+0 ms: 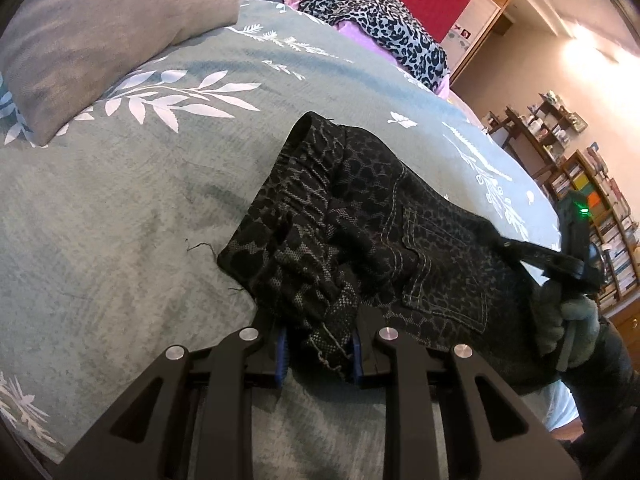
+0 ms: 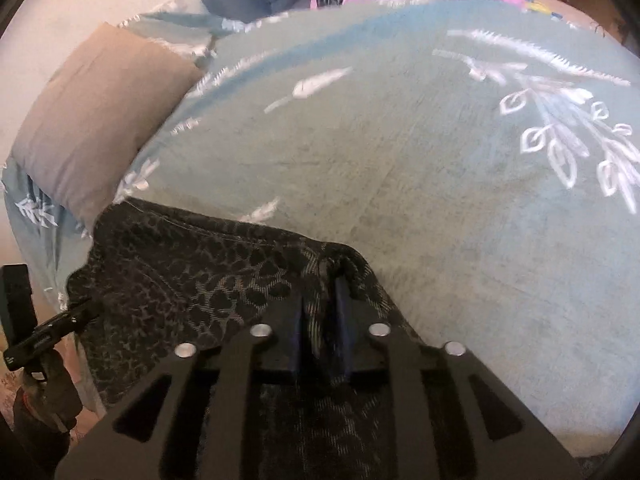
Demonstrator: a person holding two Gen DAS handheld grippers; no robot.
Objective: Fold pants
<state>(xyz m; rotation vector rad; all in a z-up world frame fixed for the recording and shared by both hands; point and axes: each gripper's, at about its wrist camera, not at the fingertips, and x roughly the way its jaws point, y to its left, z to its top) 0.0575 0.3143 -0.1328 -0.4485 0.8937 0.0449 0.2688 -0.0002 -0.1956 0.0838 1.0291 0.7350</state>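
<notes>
**Both grippers pinch the pants along one edge, ready for a fold**

The dark leopard-print woven pants (image 1: pixel 360 216) lie on the teal leaf-patterned bed cover (image 1: pixel 120 220), waistband bunched. The left gripper (image 1: pixel 319 354) clamps a wad of fabric near the waistband; the right gripper (image 2: pixel 320 332) grips a ridge of cloth further along. Holding two points likely keeps the edge taut so it carries over evenly.

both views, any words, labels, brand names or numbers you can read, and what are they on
No text can be read in either view.
Stickers on the white wardrobe door: small red and grey marks, too small to read.
Book spines on the shelves: too small and blurred.
Pants, held by the left tool and right tool: no label or tag showing.
Bedspread: leaf print only.
</notes>
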